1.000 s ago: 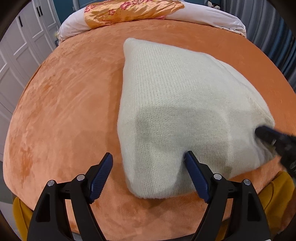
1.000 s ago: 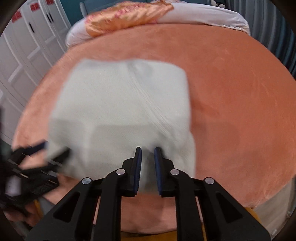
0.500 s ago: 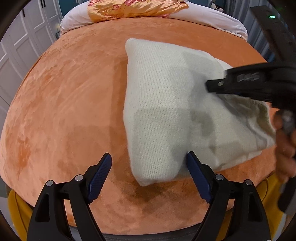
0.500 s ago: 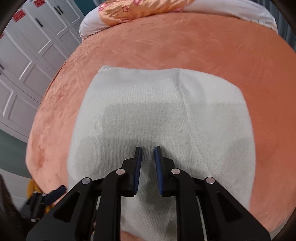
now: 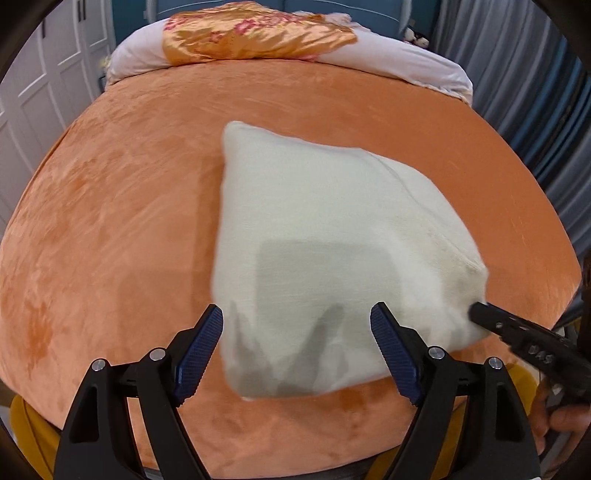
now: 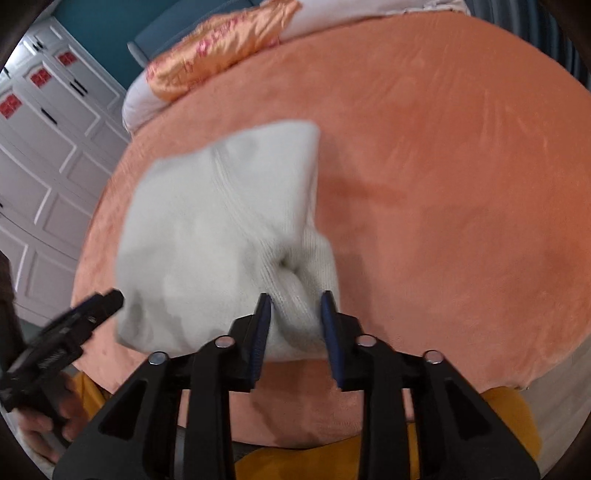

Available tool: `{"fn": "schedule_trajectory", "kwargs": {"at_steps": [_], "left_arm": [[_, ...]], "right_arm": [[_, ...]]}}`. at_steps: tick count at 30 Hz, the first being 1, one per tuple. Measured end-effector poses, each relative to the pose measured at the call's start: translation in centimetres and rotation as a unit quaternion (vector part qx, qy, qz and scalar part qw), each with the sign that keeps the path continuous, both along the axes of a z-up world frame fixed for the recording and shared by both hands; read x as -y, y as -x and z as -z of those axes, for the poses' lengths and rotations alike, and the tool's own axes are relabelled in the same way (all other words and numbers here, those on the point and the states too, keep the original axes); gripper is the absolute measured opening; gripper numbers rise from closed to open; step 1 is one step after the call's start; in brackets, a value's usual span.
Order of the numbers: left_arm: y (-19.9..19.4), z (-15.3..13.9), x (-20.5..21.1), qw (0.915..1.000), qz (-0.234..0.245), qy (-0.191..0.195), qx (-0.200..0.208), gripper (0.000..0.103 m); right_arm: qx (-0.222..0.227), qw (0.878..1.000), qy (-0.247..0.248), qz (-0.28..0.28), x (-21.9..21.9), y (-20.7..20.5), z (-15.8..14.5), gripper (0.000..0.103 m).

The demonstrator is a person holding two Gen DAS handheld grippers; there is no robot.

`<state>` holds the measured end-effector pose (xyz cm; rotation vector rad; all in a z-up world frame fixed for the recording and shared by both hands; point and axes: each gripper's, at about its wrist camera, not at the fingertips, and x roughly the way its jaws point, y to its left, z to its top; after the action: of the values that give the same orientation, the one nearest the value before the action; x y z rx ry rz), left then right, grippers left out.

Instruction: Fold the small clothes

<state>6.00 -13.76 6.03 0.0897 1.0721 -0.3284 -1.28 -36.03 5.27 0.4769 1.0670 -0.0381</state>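
A folded cream knit garment (image 5: 332, 251) lies on the orange plush bed cover (image 5: 110, 221). My left gripper (image 5: 297, 349) is open wide over the garment's near left corner, not holding it. My right gripper (image 6: 295, 323) has its jaws partly closed around a bunched fold at the garment's (image 6: 221, 236) near right corner, with cloth between the pads. In the left wrist view the right gripper's tip (image 5: 484, 314) touches the garment's right corner. In the right wrist view the left gripper (image 6: 92, 306) sits at the garment's near left edge.
An orange floral satin pillow (image 5: 258, 33) on white bedding (image 5: 406, 70) lies at the head of the bed. White cabinet doors (image 6: 44, 147) stand to the left, grey curtains (image 5: 535, 92) to the right. The bed's near edge (image 5: 295, 443) is just below the grippers.
My right gripper came back from over the garment's middle to its near right corner and opened wider around a bunched fold. The left gripper moved slightly forward over the near left corner.
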Motion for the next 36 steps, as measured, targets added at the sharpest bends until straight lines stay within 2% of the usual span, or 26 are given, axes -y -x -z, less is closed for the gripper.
{"fn": "schedule_trajectory", "kwargs": {"at_steps": [3,5,7,9,11,14,18,19,21,23,24,25,27,28,30,31,32,36], "left_arm": [[0.5,0.2,0.4,0.9999,0.008,-0.007,-0.003,0.08],[0.5,0.7,0.5,0.9998,0.008,-0.015,-0.006,0.08],[0.5,1.6,0.8,0.9996,0.005,-0.022,-0.017,0.08],[0.7,2.2,1.3,0.9993,0.008,-0.035,-0.014,0.08],[1.0,2.5,1.9,0.9984,0.017,-0.054,-0.005,0.08],[1.3,2.7,2.2,0.9972,0.019,-0.072,0.004,0.08],[1.2,2.6,2.3,0.9973,0.012,-0.072,0.002,0.081],[1.2,2.6,2.3,0.9973,0.011,-0.073,0.002,0.081],[1.3,2.7,2.4,0.997,0.011,-0.076,0.002,0.081],[1.3,2.7,2.7,0.9967,0.012,-0.08,0.003,0.081],[1.4,2.7,2.8,0.9966,0.013,-0.082,0.003,0.081],[1.5,2.7,2.7,0.9964,0.015,-0.083,0.002,0.081],[1.7,2.4,2.5,0.9963,0.014,-0.084,0.006,0.081],[1.7,2.3,2.2,0.9968,0.012,-0.079,0.003,0.081],[1.6,2.0,1.8,0.998,0.004,-0.062,-0.007,0.081],[1.4,1.8,1.5,0.9988,-0.001,-0.048,-0.013,0.081],[1.2,1.6,1.2,0.9991,-0.006,-0.038,-0.017,0.081],[-0.1,0.8,-1.0,0.9987,-0.038,0.014,-0.032,0.081]], "right_arm": [[0.057,0.998,-0.004,-0.011,-0.3,1.5,-3.2,0.011],[0.075,0.997,-0.01,-0.003,0.1,2.3,-4.3,0.011],[0.05,0.999,-0.01,0.005,0.9,2.2,-2.5,0.011],[-0.014,1.0,-0.007,0.015,1.2,1.5,1.7,0.011],[-0.02,1.0,-0.011,0.02,1.1,1.5,3.6,0.011],[-0.012,1.0,0.008,0.023,0.5,1.5,1.5,0.011],[0.04,0.998,0.047,0.016,-0.8,2.2,-3.3,0.012],[0.045,0.997,0.053,0.016,-0.9,2.2,-3.7,0.012],[0.027,0.996,0.083,0.008,-1.3,1.7,-2.8,0.012],[-0.022,0.995,0.1,-0.005,-1.2,0.9,0.2,0.013],[-0.046,0.995,0.089,-0.011,-1.0,0.7,2.1,0.014],[-0.039,0.996,0.081,-0.004,-0.9,0.9,2.3,0.015],[-0.02,0.998,0.067,0.004,-0.7,1.6,0.8,0.016],[-0.009,0.998,0.062,0.01,-0.5,2.0,0.1,0.017],[0.022,0.998,0.045,0.025,0.2,2.7,-1.6,0.033],[0.035,0.998,0.039,0.031,0.7,2.8,-2.0,0.052],[0.045,0.998,0.034,0.035,1.3,2.8,-2.2,0.061],[0.024,0.999,0.006,0.035,2.6,1.3,-0.7,0.063]]}}
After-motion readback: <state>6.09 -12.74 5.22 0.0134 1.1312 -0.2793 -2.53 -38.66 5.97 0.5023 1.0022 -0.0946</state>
